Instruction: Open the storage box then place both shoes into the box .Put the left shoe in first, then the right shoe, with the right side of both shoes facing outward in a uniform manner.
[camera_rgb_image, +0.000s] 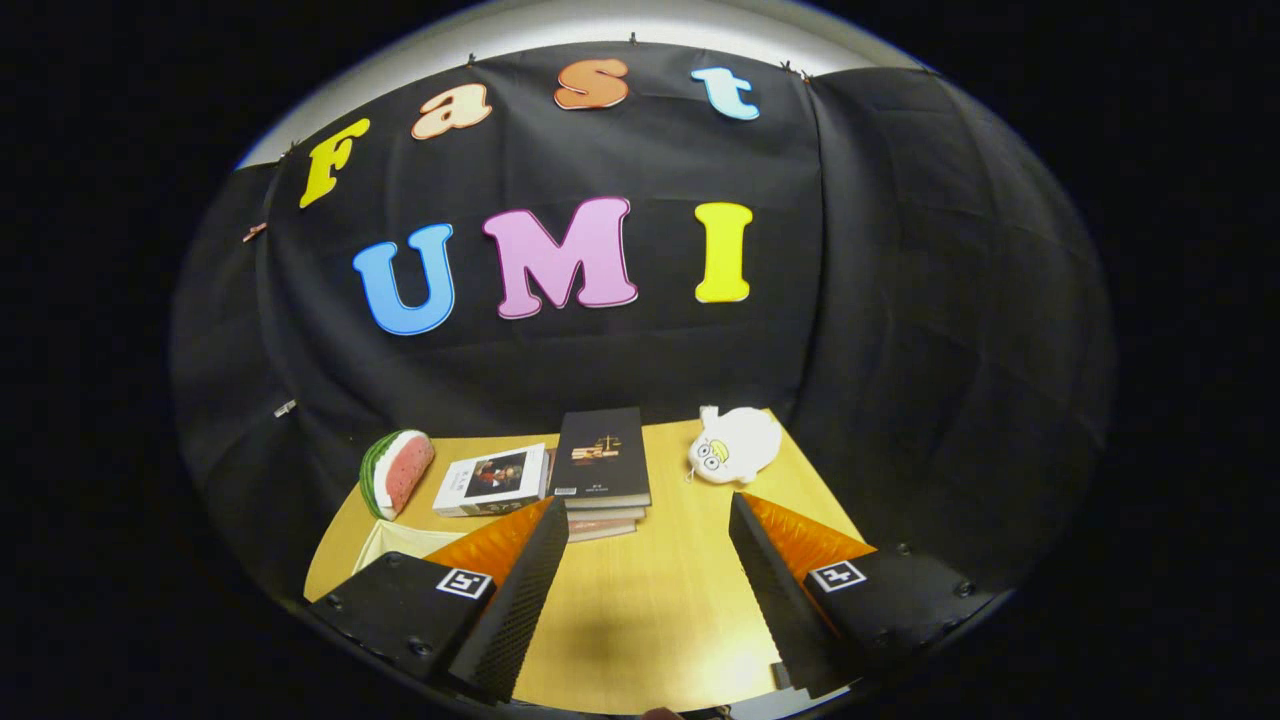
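Note:
My gripper (648, 512) is held above a wooden table (640, 600), open, with bare tabletop between its two black, orange-backed fingers (520, 590). A pale, whitish object (385, 545) peeks out just behind the left finger, mostly hidden; I cannot tell what it is.
Beyond the fingers, a stack of books topped by a black one (602, 458) lies mid-table, with a white book (492, 480) beside it. A watermelon-slice toy (397, 471) stands at the left, a white plush toy (735, 445) at the back right corner. Black cloth walls close behind.

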